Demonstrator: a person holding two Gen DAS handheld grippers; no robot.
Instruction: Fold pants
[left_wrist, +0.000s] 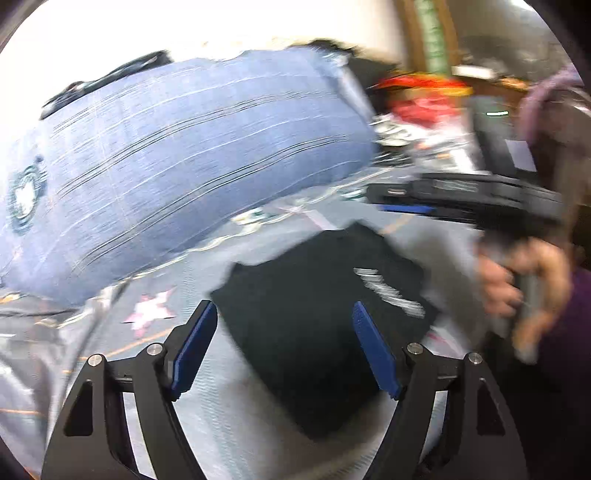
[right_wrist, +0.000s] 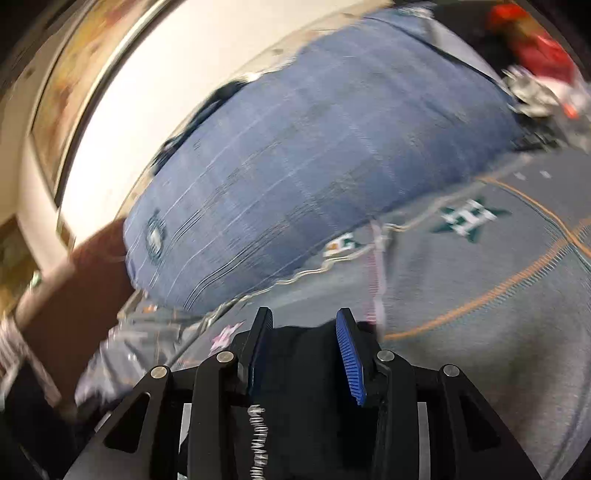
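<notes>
Pants, black and already folded into a rough square, lie on the grey patterned bedspread just ahead of my left tool. That tool is released, its blue pads spread wide with nothing between them, and the dark cloth sits beyond the gap. On my right tool the pads stand partly apart; the black pants lie between and under them, but I cannot tell whether it is grasping the cloth. Ahead of both tools a big blue plaid pillow rests on the bedspread. To the right of my left tool I see a hand clenched round the other tool's handle. Far ahead to the right there is red clutter, blurred.
</notes>
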